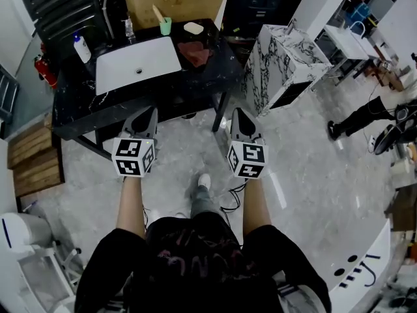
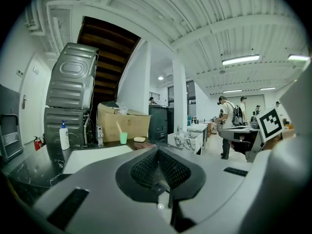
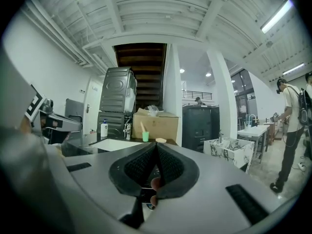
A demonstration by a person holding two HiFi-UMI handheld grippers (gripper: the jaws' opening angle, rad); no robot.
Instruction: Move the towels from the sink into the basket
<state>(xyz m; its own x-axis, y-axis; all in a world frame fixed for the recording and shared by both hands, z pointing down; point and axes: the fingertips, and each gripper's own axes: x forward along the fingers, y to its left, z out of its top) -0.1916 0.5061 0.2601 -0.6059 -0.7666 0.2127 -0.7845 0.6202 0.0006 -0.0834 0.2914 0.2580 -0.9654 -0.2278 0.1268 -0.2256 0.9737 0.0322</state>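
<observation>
Ahead of both grippers, on the black counter [image 1: 71, 113], a red towel [image 1: 195, 53] lies just to the right of the white sink [image 1: 137, 64], touching its edge. The left gripper [image 1: 150, 113] and right gripper [image 1: 238, 115] hang side by side short of the counter, well apart from the towel. Each has its jaws pressed together with nothing between them. Beyond the towel stand a green cup [image 1: 165, 25] and a soap bar [image 1: 193, 27].
</observation>
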